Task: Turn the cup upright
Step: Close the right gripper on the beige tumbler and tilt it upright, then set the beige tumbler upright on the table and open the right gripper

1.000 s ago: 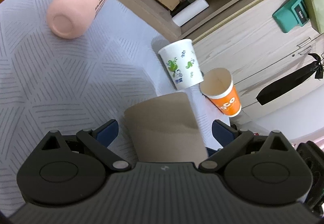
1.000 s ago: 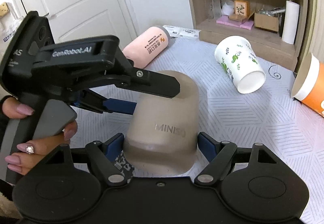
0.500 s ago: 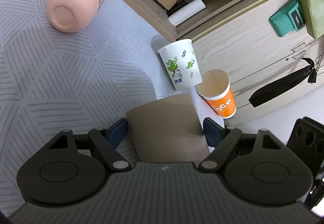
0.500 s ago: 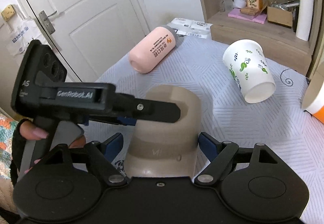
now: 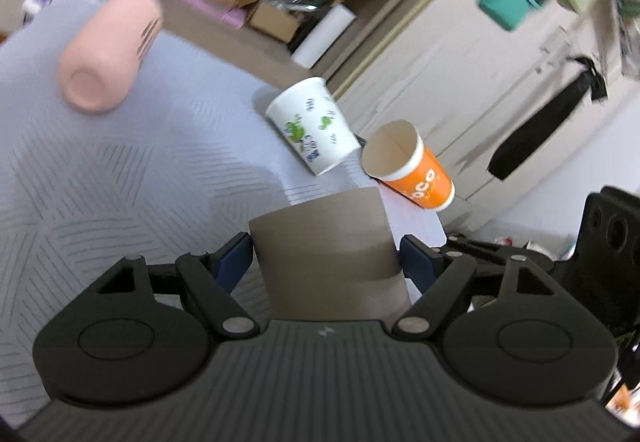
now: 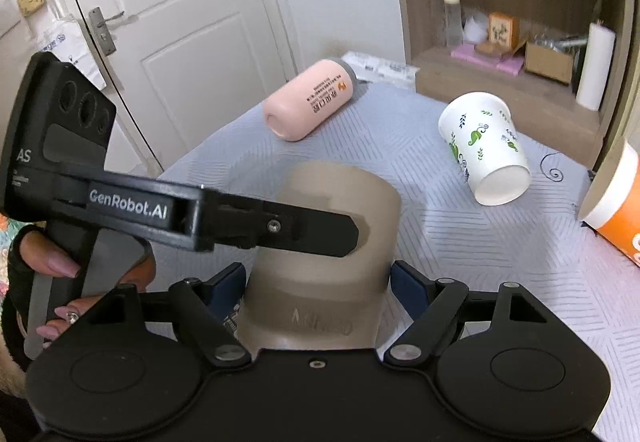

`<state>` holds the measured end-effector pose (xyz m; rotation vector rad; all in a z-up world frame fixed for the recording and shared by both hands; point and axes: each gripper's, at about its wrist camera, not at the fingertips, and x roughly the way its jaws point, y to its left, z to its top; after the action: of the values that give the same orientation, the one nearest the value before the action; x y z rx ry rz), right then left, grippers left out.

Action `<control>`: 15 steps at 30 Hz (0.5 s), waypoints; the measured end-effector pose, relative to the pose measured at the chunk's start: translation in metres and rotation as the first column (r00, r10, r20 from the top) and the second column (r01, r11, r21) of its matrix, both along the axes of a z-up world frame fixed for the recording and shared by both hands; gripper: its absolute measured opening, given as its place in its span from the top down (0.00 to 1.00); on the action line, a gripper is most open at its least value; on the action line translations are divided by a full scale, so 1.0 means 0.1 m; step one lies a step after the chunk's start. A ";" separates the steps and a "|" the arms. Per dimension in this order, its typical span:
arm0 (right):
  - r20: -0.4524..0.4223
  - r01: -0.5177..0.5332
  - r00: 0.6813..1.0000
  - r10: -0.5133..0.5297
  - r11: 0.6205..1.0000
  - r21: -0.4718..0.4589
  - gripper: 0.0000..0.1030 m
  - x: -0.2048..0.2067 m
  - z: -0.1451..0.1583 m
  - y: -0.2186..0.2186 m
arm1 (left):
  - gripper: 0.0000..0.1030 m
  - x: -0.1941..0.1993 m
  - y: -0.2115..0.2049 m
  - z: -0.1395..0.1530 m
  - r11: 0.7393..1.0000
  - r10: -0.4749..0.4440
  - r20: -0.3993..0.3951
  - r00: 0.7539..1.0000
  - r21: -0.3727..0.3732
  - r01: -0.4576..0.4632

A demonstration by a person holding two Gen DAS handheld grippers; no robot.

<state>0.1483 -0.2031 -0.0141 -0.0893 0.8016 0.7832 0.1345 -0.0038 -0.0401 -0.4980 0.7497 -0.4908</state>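
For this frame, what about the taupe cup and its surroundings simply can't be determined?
- Taupe cup lower end: hidden by the gripper bodies in both wrist views, so which end is open is unclear.
- Left hand-held gripper pad contact: right wrist view shows only its side.
- Orange cup: cut by the right wrist frame edge.
- Pink bottle print: motion-blurred, left wrist view.

1. We see the left gripper (image 5: pixel 326 256) with its blue pads against both sides of the brown cup (image 5: pixel 326 242).
2. Beyond, the pink bottle (image 5: pixel 110 50), white cup (image 5: pixel 312 124) and orange cup (image 5: pixel 412 170) lie tipped on the grey cloth (image 5: pixel 100 182).
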 end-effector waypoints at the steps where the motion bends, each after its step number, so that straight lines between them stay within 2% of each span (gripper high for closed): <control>1: 0.006 0.006 1.000 -0.006 1.000 0.010 0.19 -0.03 0.00 -0.02 | 0.23 -0.04 -0.03 0.02 1.000 -0.009 0.020 1.000 0.018 0.009; 8: 0.133 0.048 0.990 -0.054 0.998 0.048 0.20 -0.26 -0.06 -0.10 | 0.23 -0.23 -0.11 0.12 0.993 -0.060 0.126 0.990 0.104 0.047; 12: 0.179 0.050 0.982 -0.057 0.998 0.042 0.21 -0.24 -0.06 -0.09 | 0.23 -0.25 -0.20 0.19 0.984 -0.076 0.180 0.981 0.170 0.045; 15: 0.193 0.053 0.979 -0.060 0.998 0.043 0.21 -0.19 -0.07 -0.10 | 0.24 -0.21 -0.22 0.21 0.983 -0.070 0.187 0.980 0.181 0.036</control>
<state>0.1295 -0.2135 -0.0207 -0.1071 0.6019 0.7233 0.1136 -0.0261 -0.0196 -0.2609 0.6146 -0.5092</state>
